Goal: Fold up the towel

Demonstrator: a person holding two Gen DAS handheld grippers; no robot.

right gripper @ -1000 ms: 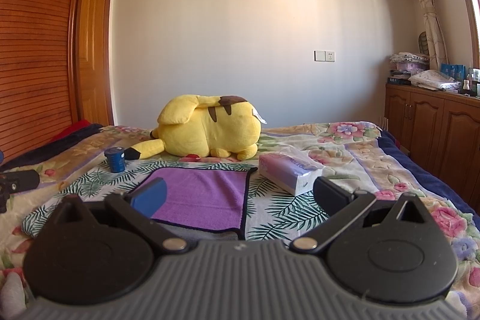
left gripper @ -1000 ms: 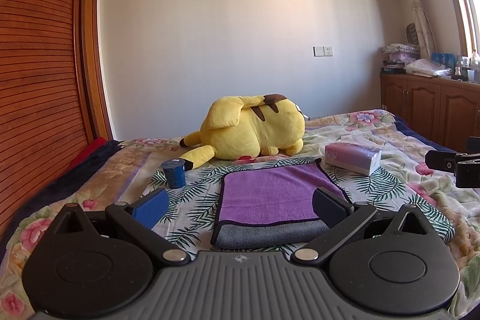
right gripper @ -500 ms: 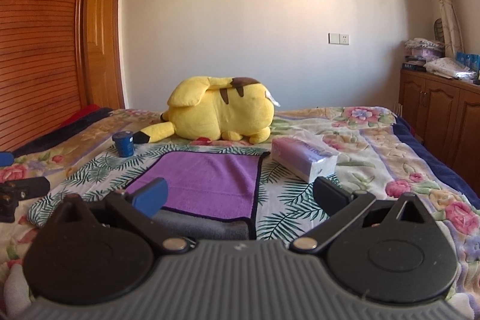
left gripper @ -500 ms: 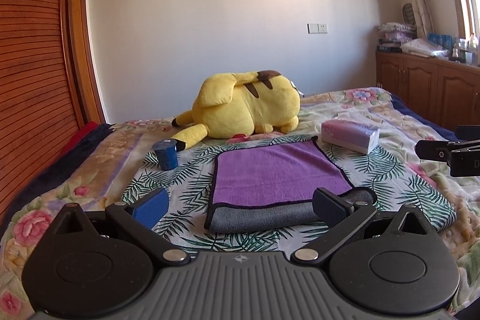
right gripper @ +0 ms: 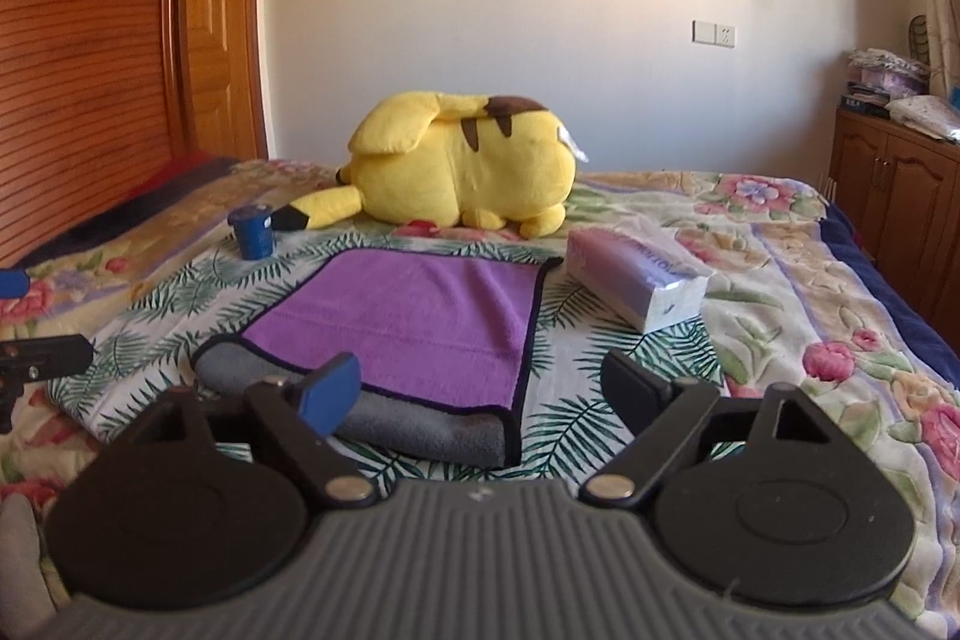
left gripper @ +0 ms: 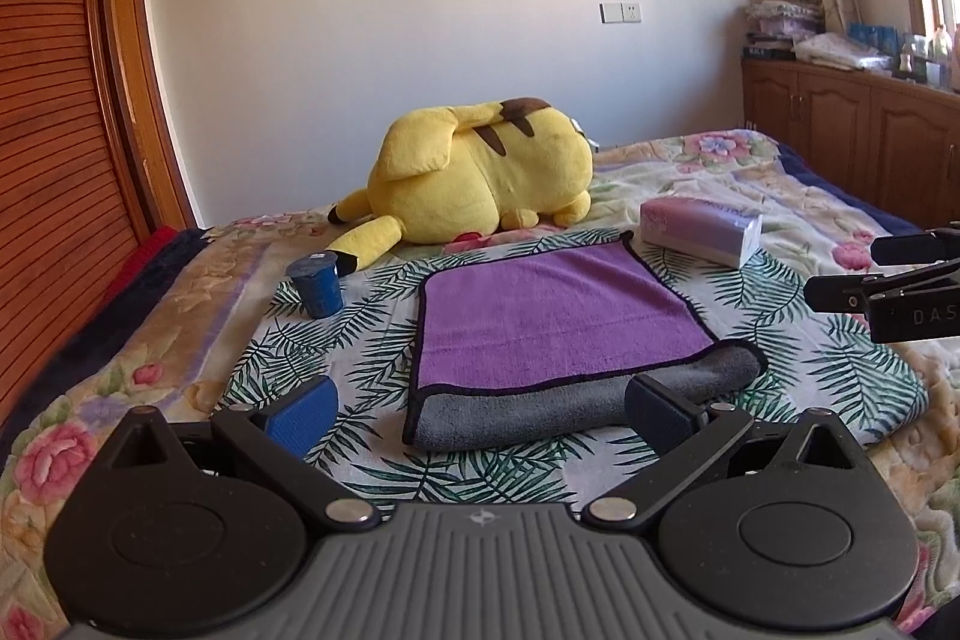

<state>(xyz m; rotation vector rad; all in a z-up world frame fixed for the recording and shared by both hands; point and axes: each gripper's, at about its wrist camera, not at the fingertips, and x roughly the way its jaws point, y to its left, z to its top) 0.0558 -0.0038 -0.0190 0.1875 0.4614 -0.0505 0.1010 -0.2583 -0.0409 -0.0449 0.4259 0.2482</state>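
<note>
Bedspread (left gripper: 372, 358) open left and right of towel (left gripper: 552, 316). Blue cup (left gripper: 316, 285) well off far-left corner, tissue pack (left gripper: 699, 229) just beside far-right corner, yellow plush (left gripper: 480, 172) blocks far edge. Near edge unobstructed.

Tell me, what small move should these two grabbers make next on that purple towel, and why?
Probably ease both forward and down to the towel's near grey edge. The left gripper is open and the right gripper is closing with its pads touching nothing, while the towel lies flat on the bedspread.
</note>
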